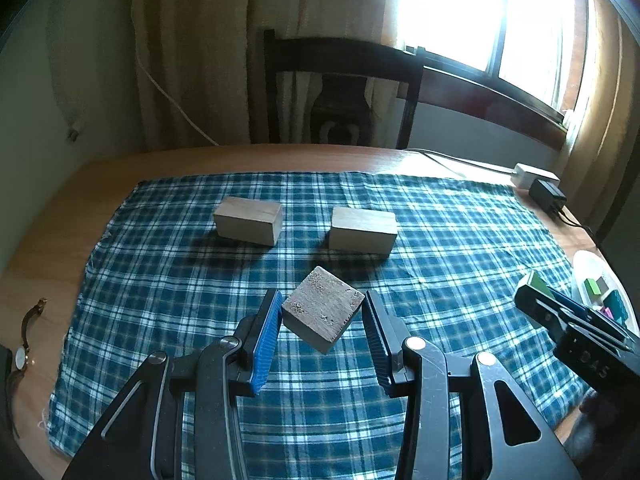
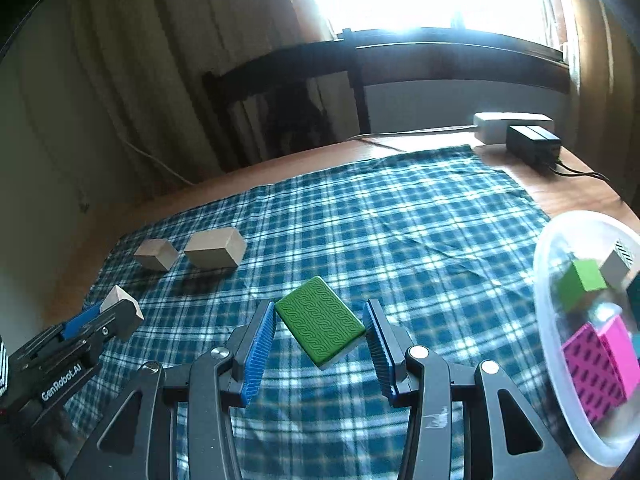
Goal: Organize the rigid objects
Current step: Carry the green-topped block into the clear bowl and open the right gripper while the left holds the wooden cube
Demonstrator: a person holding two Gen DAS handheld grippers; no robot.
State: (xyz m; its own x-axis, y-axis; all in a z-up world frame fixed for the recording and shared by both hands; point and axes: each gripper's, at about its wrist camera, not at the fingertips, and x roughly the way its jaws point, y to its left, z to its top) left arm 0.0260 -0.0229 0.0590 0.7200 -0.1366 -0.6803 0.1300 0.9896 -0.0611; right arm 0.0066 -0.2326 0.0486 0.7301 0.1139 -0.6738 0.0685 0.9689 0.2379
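Observation:
My left gripper [image 1: 322, 312] is shut on a wooden block [image 1: 322, 314], held corner to corner above the plaid cloth [image 1: 160, 280]. Two more wooden blocks [image 1: 248, 220] [image 1: 363, 230] lie side by side on the cloth further back. My right gripper [image 2: 320, 320] is shut on a green patterned block [image 2: 320, 322], lifted above the cloth [image 2: 400, 240]. In the right wrist view the left gripper [image 2: 120, 308] shows at the lower left with its wooden block [image 2: 120, 300], and the two lying blocks [image 2: 157, 255] [image 2: 216, 252] sit behind it. The right gripper [image 1: 532, 286] shows at the right edge of the left wrist view.
A clear plastic tub [image 2: 544, 320] at the table's right edge holds green, pink and grey blocks. A white adapter [image 2: 496, 124] and a black one [image 2: 532, 144] with cables lie at the far right corner. A wristwatch [image 1: 24, 344] lies left of the cloth. A dark chair [image 1: 340, 92] stands behind the table.

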